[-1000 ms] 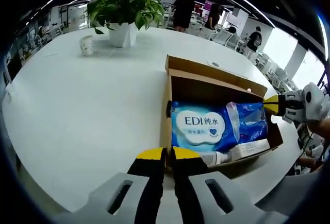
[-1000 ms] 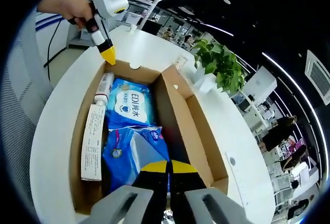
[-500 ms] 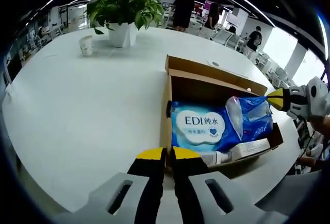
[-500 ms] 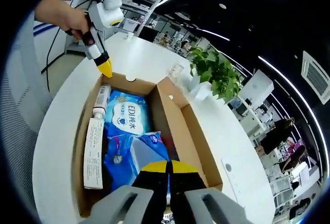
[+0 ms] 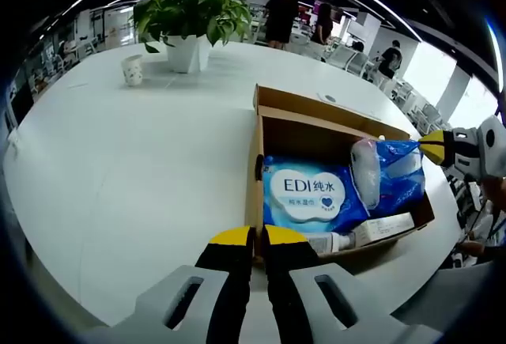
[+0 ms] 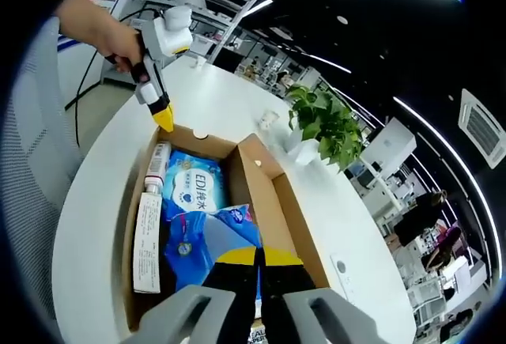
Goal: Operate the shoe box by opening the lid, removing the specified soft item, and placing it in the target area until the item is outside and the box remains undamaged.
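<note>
Since 1 second ago your right gripper [image 6: 258, 255] has lifted the blue soft pack [image 5: 387, 176], jaws pinched shut on its far end; its near end still hangs inside the shoe box [image 5: 261, 194]. Your left gripper [image 5: 253, 237], jaws together and empty, waits at the box's near corner.

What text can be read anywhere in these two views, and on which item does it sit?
"EDI 纯水": white oval label on the blue soft wipes pack in the open brown cardboard shoe box.
Smaller print under it: too small to read.
White long carton: print blurred.
Crinkly blue plastic pack held by the right tool: unreadable.
</note>
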A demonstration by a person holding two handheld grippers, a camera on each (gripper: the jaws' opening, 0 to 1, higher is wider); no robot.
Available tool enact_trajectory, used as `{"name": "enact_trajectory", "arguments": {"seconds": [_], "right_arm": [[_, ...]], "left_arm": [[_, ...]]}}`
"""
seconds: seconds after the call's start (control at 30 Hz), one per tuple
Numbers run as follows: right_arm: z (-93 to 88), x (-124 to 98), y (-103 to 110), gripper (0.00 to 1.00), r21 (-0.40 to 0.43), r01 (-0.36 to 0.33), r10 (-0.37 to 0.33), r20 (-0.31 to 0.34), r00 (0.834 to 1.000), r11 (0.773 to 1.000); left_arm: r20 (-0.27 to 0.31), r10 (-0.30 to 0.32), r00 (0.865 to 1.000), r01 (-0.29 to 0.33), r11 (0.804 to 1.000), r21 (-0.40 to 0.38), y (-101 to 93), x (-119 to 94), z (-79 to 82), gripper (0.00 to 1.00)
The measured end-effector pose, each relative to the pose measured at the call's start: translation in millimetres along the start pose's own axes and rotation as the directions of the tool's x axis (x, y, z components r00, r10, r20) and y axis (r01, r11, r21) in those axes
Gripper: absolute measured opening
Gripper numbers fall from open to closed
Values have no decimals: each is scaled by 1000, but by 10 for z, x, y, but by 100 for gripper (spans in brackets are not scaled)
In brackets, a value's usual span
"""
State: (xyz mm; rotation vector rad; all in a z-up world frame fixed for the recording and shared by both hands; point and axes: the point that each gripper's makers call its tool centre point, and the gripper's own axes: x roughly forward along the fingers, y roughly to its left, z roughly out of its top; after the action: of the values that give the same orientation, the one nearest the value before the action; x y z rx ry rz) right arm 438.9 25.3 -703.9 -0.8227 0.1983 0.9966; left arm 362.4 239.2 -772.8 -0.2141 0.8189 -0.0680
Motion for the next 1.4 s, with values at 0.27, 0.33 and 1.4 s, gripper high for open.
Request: {"name": "enact_trajectory", "arguments": {"seconds": [0.27, 0.33, 1.4], "right_arm": [[171, -80, -105, 0, 4, 16, -16, 44, 999, 1000], [213, -108, -128, 0, -5, 21, -21, 52, 998, 1000], [235, -710, -569, 0, 124, 146, -160, 110, 981, 981]], "left_arm": [[-4, -3, 1000, 3, 1000, -2, -2, 2, 2, 3], [0, -5, 1000, 5, 1000, -10, -5, -2, 0, 3], [17, -9, 1000, 10, 999, -32, 16, -5, 2, 3]]}}
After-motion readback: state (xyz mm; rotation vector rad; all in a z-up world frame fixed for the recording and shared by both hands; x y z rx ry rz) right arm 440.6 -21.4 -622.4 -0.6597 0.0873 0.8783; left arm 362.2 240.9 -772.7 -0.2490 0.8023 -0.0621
